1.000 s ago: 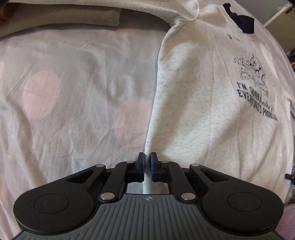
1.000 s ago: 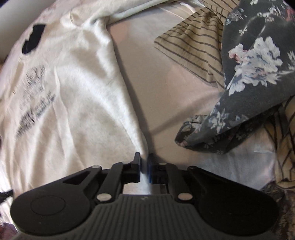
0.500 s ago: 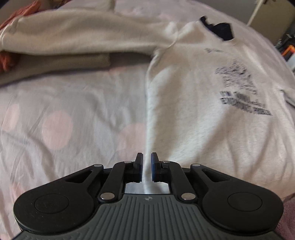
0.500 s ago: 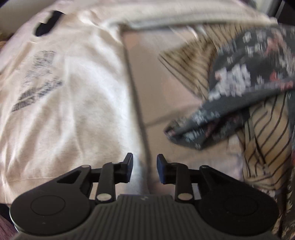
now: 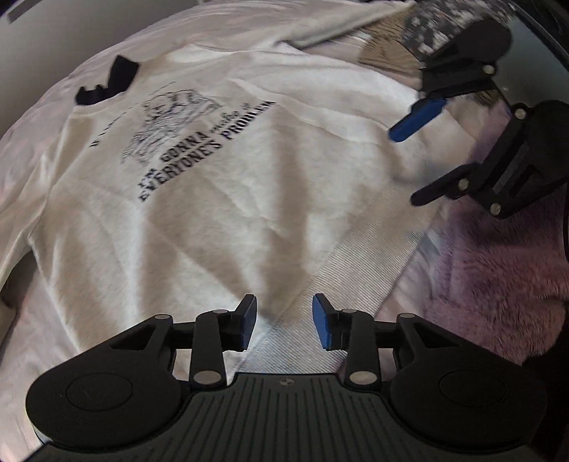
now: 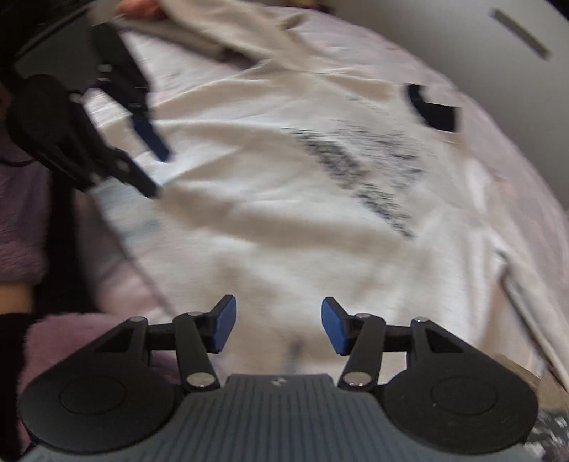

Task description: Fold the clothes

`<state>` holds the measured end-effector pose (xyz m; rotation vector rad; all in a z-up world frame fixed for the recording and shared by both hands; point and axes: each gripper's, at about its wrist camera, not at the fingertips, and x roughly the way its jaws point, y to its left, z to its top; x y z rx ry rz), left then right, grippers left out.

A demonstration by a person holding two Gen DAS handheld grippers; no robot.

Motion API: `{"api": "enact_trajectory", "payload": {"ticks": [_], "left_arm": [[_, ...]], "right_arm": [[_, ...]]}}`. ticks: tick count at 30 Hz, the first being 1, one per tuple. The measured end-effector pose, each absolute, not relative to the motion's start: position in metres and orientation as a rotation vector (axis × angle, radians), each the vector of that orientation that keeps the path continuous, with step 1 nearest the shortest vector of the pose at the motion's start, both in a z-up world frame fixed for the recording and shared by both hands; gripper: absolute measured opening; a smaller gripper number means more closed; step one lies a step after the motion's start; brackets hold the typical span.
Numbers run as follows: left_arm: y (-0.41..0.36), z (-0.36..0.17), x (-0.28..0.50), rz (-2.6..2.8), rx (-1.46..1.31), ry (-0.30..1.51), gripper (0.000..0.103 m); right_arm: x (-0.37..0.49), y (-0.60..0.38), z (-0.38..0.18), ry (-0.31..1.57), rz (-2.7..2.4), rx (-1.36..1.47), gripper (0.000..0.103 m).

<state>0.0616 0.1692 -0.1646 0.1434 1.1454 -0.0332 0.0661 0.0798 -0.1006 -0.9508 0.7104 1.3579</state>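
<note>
A pale grey sweatshirt [image 5: 249, 184] with dark printed lettering and a dark collar patch [image 5: 106, 83] lies spread flat on the bed, also filling the right wrist view [image 6: 284, 220]. My left gripper [image 5: 283, 325] hovers open over the ribbed hem [image 5: 341, 284], nothing between its blue pads. My right gripper [image 6: 278, 327] is open above the lower body of the sweatshirt, holding nothing. Each gripper shows in the other's view: the right gripper [image 5: 409, 160] at the sweatshirt's right side, the left gripper [image 6: 156, 170] at its left side, both with jaws apart.
A fuzzy purple garment [image 5: 498, 277] on the person lies near the hem, seen also as a purple sleeve [image 6: 21, 220]. Striped and dark patterned fabric [image 5: 402, 39] sits past the sweatshirt's far sleeve. A pale wall [image 5: 71, 32] lies beyond the bed.
Both grippers let go of the sweatshirt's side edges and opened wide. Both swung inward over the hem, so that each now sees the other.
</note>
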Motion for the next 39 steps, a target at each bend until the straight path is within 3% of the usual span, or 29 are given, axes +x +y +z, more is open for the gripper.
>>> {"api": "enact_trajectory", "payload": {"ticks": [16,18,21,24,27,31,39], "left_arm": [[0.135,-0.225,0.080,-0.236,0.314,1.343,0.046],[0.135,-0.225,0.078,-0.225,0.323,1.330,0.045],[0.140,-0.219,0.072,-0.167,0.313,1.289,0.035],[0.152,-0.212,0.067,-0.126,0.246,1.253,0.029],[0.171,-0.203,0.066,-0.088,0.137,1.213,0.018],[0.193,-0.188,0.068,-0.039,-0.009,1.153,0.014],[0.211,-0.180,0.074,0.031,-0.114,1.141,0.007]], "right_arm": [[0.028,0.121,-0.163,0.806,1.447,-1.252,0.060],[0.031,0.119,-0.162,0.800,1.426,-1.219,0.053],[0.039,0.115,-0.158,0.796,1.390,-1.148,0.031],[0.048,0.111,-0.155,0.818,1.364,-1.058,0.020],[0.064,0.110,-0.152,0.936,1.371,-0.891,0.018],[0.078,0.102,-0.147,1.011,1.353,-0.742,0.019],[0.070,0.094,-0.135,0.891,1.356,-0.717,0.024]]}}
